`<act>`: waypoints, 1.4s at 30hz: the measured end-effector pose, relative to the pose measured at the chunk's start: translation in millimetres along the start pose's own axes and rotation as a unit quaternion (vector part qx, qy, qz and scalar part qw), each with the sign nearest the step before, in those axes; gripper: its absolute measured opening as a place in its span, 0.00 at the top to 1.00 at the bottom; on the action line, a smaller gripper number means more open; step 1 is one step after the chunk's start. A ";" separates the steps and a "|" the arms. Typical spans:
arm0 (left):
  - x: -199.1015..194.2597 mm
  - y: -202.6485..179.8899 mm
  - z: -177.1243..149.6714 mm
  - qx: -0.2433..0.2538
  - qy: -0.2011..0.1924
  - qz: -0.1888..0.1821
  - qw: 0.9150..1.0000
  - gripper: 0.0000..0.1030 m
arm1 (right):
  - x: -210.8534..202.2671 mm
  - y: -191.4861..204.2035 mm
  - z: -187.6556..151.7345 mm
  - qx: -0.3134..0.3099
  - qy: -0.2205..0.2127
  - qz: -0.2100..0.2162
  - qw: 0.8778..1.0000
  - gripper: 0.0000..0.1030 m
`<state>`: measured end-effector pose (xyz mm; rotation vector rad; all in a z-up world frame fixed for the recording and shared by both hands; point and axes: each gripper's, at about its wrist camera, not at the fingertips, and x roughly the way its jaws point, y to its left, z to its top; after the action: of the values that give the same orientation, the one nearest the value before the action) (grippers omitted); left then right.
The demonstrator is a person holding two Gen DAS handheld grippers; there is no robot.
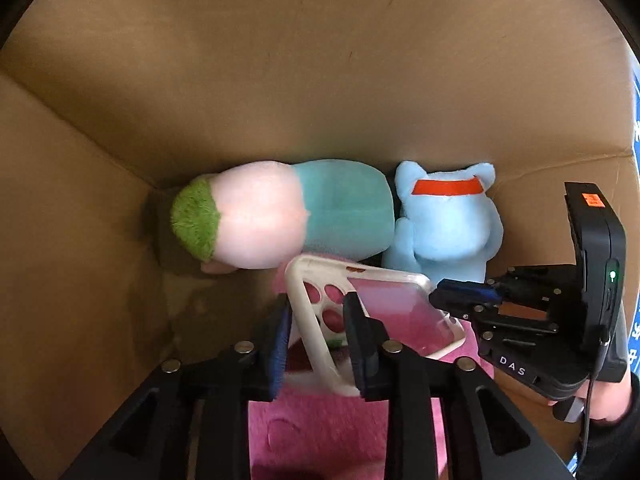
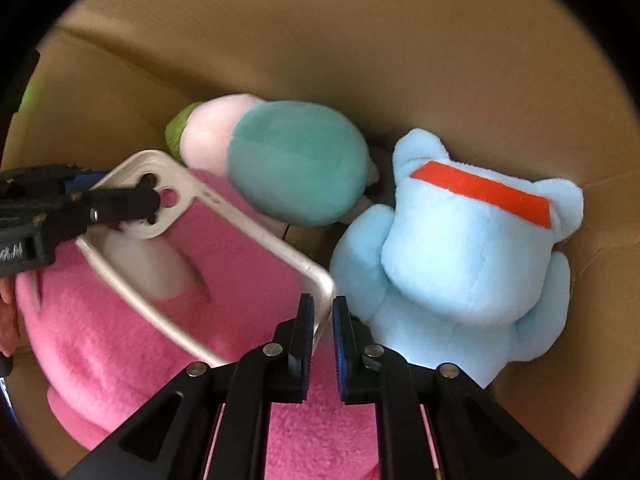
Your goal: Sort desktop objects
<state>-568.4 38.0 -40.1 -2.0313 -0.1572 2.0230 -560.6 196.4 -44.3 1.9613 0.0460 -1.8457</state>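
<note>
Here, a clear phone case [image 1: 362,316] is held by both grippers inside a cardboard box [image 1: 280,80], above three soft toys.

The left gripper [image 1: 320,344] pinches the case at its camera-hole end, its pads closed on the case wall; the right gripper [image 2: 323,322] has its fingers nearly together on the opposite corner rim, though whether they truly press it cannot be told. Beneath the case lies a pink plush [image 2: 120,340]; a pink-and-teal plush [image 1: 280,212] and a light-blue plush [image 2: 460,264] rest against the far wall, touching one another. The toys thus already lie in the box. The case hangs within it, not set down; the desk itself is out of view, so what remains cannot be judged.
</note>
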 end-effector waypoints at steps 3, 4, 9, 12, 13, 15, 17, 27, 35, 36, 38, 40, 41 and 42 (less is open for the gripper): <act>14.2 -1.3 4.6 0.002 0.009 0.011 1.000 0.41 | 2.5 -0.8 -4.2 -0.003 -0.002 -0.014 1.000 0.90; 16.5 -1.6 5.8 0.003 0.010 0.012 1.000 0.41 | 2.4 -0.7 -6.1 -0.004 -0.004 -0.020 1.000 0.86; 5.2 -0.1 2.3 -0.002 0.007 0.017 1.000 0.33 | -13.8 -10.0 -19.4 0.012 -0.026 -0.039 0.999 0.29; -14.9 -3.9 -7.2 -0.001 -0.008 0.022 1.000 0.30 | -26.1 -15.6 -29.9 0.021 -0.031 -0.037 0.999 0.29; -23.4 -6.0 -11.2 0.001 -0.016 0.025 1.000 0.30 | -31.8 -16.3 -34.5 0.020 -0.036 -0.043 0.998 0.29; -42.3 -10.8 -20.2 0.014 -0.035 0.037 0.999 0.27 | -45.0 -17.0 -45.0 0.019 -0.047 -0.052 0.997 0.29; -63.1 -15.3 -30.8 0.024 -0.057 0.045 0.997 0.23 | -58.9 -16.9 -53.8 0.020 -0.059 -0.054 0.997 0.29; -134.3 -33.3 -88.6 0.032 -0.127 0.029 0.991 0.22 | -136.2 -0.8 -103.8 0.017 -0.142 -0.042 0.989 0.26; -180.9 -58.4 -153.5 0.034 -0.186 -0.002 0.982 0.22 | -202.8 45.7 -180.7 -0.026 -0.235 -0.025 0.971 0.24; -191.6 -65.1 -167.8 0.041 -0.204 -0.003 0.978 0.22 | -213.9 53.1 -194.8 -0.034 -0.251 -0.024 0.967 0.23; -210.4 -78.2 -196.7 0.055 -0.240 0.010 0.969 0.09 | -233.2 67.8 -224.6 -0.049 -0.287 -0.020 0.956 0.19; -227.0 -88.6 -230.2 0.061 -0.283 0.023 0.957 0.00 | -241.8 79.0 -248.5 -0.060 -0.311 -0.018 0.948 0.17; -235.2 -93.6 -247.3 0.064 -0.305 0.030 0.950 0.00 | -243.5 84.1 -259.2 -0.064 -0.319 -0.022 0.945 0.14; -239.5 -97.6 -263.4 0.062 -0.321 0.041 0.944 0.00 | -244.3 89.5 -270.4 -0.066 -0.326 -0.032 0.943 0.12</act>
<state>-300.4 38.4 213.7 -1.2596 -0.0660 2.6025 -303.5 273.8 217.8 1.1928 0.0276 -2.3719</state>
